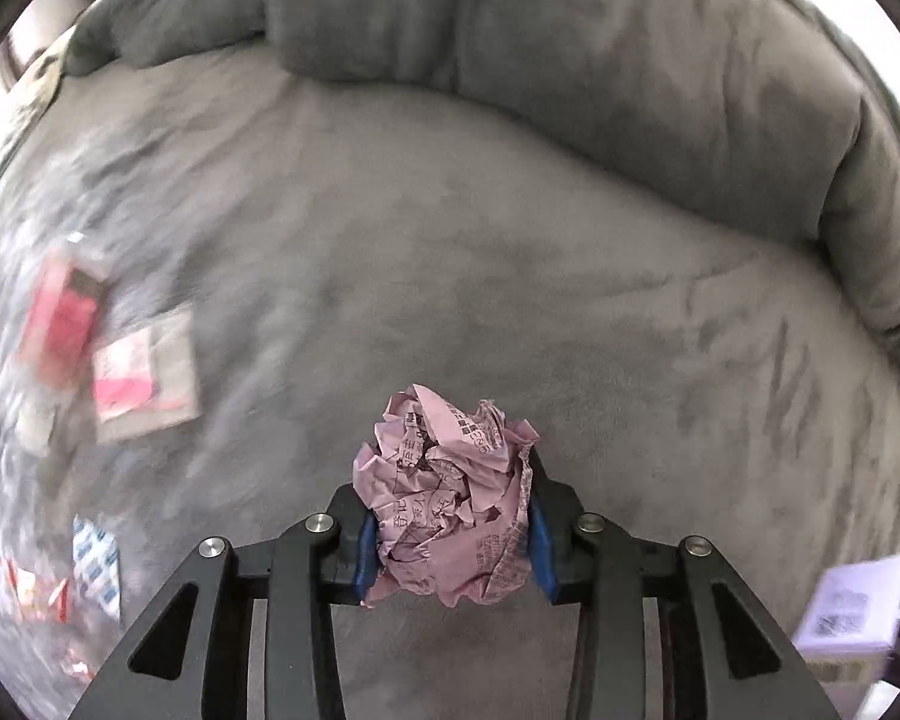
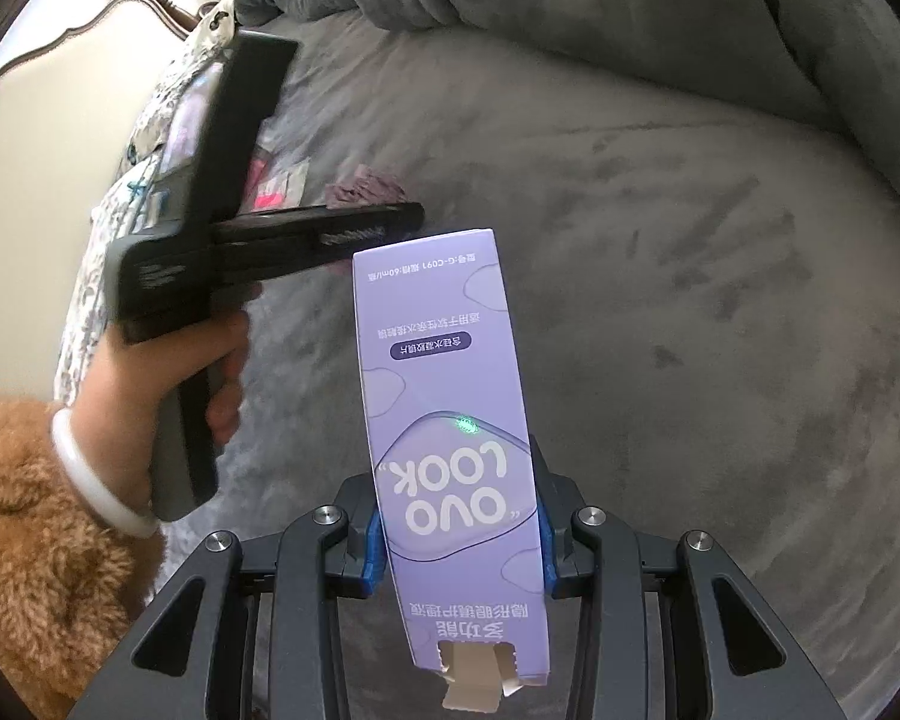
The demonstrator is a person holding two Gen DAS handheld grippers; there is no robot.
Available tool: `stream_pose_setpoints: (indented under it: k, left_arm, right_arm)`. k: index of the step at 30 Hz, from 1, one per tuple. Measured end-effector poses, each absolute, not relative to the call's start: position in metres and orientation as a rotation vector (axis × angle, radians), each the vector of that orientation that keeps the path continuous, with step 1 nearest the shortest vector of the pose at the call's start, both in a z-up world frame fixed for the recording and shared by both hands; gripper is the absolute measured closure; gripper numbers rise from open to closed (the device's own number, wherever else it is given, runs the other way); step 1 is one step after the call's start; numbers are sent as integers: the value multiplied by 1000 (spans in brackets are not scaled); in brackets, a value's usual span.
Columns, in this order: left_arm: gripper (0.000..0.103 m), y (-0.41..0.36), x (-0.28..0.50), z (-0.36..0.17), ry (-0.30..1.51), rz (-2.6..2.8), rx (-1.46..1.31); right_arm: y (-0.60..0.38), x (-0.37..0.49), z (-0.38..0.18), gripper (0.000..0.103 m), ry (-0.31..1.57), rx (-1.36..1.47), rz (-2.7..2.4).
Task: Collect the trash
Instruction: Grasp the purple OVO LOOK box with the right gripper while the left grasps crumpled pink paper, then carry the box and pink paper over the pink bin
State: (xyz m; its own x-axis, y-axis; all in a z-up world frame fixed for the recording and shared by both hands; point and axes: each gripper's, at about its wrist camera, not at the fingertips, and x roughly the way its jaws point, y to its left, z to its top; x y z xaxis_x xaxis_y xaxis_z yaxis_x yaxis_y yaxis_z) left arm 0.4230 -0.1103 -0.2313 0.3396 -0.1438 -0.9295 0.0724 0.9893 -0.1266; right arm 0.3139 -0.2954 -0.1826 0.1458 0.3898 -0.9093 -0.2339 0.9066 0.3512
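The right gripper is clamping a lilac carton at lower centre, its long axis running up the frame, torn flap nearest the camera. The left gripper is squeezing a crumpled pink paper ball above the grey bed.

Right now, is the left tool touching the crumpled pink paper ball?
Touching. In the left wrist view, both blue pads of the left tool press against the sides of the crumpled pink paper ball.
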Motion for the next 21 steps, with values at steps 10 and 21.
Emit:
stream_pose_setpoints:
  k: [10, 21]
  left_arm:
    - [63, -5, 306, -190, 1135, 108, -256]
    - [63, 139, 94, -168, 1077, 538, -454]
  right_arm:
    - [-243, 305, -177, 66, 1354, 53, 561]
    - [-77, 226, -157, 66, 1335, -173, 888]
